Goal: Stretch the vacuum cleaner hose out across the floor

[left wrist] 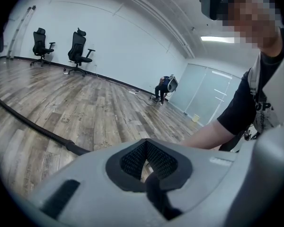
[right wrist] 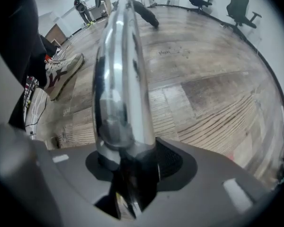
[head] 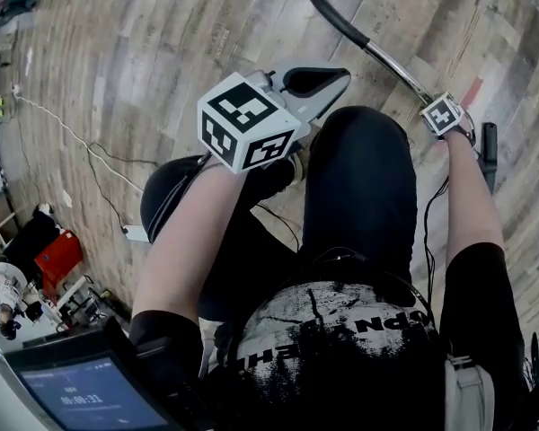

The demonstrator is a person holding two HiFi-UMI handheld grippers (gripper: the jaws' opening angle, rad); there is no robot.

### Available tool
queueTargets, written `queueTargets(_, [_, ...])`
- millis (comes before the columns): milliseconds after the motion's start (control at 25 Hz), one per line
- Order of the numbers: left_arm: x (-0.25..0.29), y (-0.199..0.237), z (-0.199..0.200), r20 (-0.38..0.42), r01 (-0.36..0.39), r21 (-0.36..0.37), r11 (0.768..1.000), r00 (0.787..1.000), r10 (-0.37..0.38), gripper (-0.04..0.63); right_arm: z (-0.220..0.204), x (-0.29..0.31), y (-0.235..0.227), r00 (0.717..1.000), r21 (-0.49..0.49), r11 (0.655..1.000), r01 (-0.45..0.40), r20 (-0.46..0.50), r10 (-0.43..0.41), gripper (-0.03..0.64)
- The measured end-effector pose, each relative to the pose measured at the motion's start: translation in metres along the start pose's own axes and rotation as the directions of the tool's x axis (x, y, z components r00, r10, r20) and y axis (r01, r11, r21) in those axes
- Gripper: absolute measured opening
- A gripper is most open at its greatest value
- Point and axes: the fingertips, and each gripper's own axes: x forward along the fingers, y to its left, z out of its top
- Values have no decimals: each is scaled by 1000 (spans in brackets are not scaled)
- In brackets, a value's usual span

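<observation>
Clearly in right gripper view, right tool (right wrist: 128, 174) tight around chrome wand (right wrist: 120, 79); left tool (left wrist: 148, 181) together, empty, black hose (left wrist: 33, 126) beyond.

The left arm (head: 184, 250) is reaching toward frame centre, the left gripper (head: 316, 81) keeping its jaws together, empty. At right, the right arm (head: 467, 196) is extending, the right gripper (head: 428, 99) clamping a chrome tube (head: 391, 61).

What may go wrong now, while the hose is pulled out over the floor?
Only the right gripper clamps the smooth chrome tube, so the tube might slip or twist in the jaws. The person's shoe shows just beside the tube, so a step could catch on it.
</observation>
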Motion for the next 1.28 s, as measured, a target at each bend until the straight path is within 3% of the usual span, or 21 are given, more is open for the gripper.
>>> queueTargets(120, [1,5,-4,-13,5,-11,1000,1000,-5,0,15,10,37,984,13,986,-168,68,167,224])
queueTargets(200, [3,4,-5,-22,12,-5,1000,1000,-12,0,9,13,47,978,15,980,-199,64,198,224])
queueTargets(360, [5,0,-11,-31,22,5,1000,999,-22,0,-23,10,18,999,9,999,-44,-23,44,213])
queueTargets(440, [9,-3,-13,-42,25,18,1000,999,-24,0,-27,8,26,997,22,997,-79,1,79,204])
queueTargets(560, [15,-8,-13,-52,30,41,999,998,-28,0,-31,1,19,998,15,998,-57,18,57,181])
queueTargets(680, [17,-10,-15,-59,29,61,998,998,-25,0,-23,0,47,985,38,986,-161,68,159,156])
queueTargets(760, [18,-11,-15,-59,32,65,997,998,-28,0,-26,-1,51,986,39,986,-160,50,158,130])
queueTargets(840, [22,-9,-13,-63,38,81,996,997,-33,0,-27,-7,33,998,13,998,-66,20,66,96])
queueTargets(920, [25,-9,-14,-74,52,96,994,996,-45,0,-27,-16,10,997,-23,997,71,-11,-71,8])
queueTargets(1000, [27,-8,-15,-83,70,106,992,995,-61,0,-32,-21,7,993,-5,994,111,-46,-111,6])
queueTargets(1120, [31,-2,-7,-86,103,115,988,992,-93,0,-17,-27,10,995,31,995,97,-7,-97,6])
queueTargets(1240, [29,11,10,-78,150,118,982,987,-141,0,10,-34,29,997,137,990,-19,73,9,6])
queueTargets(1280, [28,15,13,-88,163,134,978,985,-152,0,15,-39,27,996,162,987,-21,87,7,6])
